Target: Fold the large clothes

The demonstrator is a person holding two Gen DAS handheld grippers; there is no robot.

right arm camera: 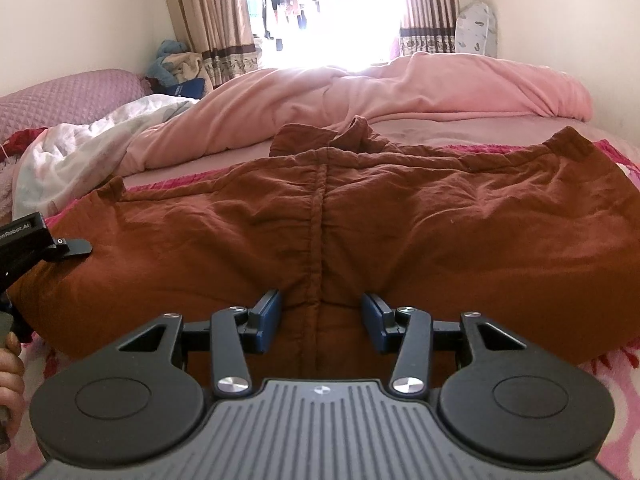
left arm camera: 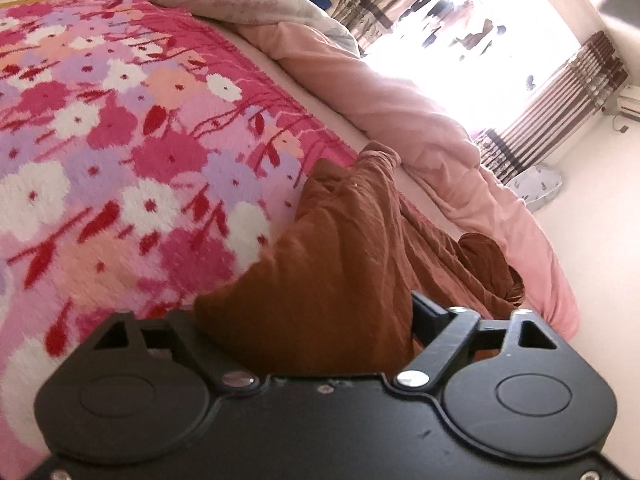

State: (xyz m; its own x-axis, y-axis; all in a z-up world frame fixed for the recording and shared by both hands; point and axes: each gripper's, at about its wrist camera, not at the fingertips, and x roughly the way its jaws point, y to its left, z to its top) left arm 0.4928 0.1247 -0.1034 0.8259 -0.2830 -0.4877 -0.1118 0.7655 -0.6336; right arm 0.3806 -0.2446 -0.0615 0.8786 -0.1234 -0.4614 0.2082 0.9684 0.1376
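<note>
A rust-brown garment (right arm camera: 400,220) lies spread across a bed, on a pink floral blanket (left arm camera: 120,140). A seam runs down its middle toward the camera in the right wrist view, and its collar end is bunched at the far side.

The right gripper (right arm camera: 320,316) hovers low at the near edge of the garment, straddling the seam. Its blue-padded fingers (right arm camera: 268,314) stand apart, with brown cloth between them but not pinched.

The left gripper (left arm camera: 304,320) is at the garment's left end. In the left wrist view, brown cloth rises in a peak from between its fingers and hides most of them; only one black finger (left arm camera: 430,314) shows at the right of the cloth. The cloth appears clamped there. In the right wrist view, this gripper (right arm camera: 76,246) shows at the far left edge, its tip touching the garment's left corner, with part of the person's hand (right arm camera: 10,372) below it.

Beyond the garment lies a rumpled pink quilt (right arm camera: 360,92), with a white patterned quilt (right arm camera: 80,152) to its left. Striped curtains (right arm camera: 216,20) frame a bright window (right arm camera: 320,12) behind the bed.
</note>
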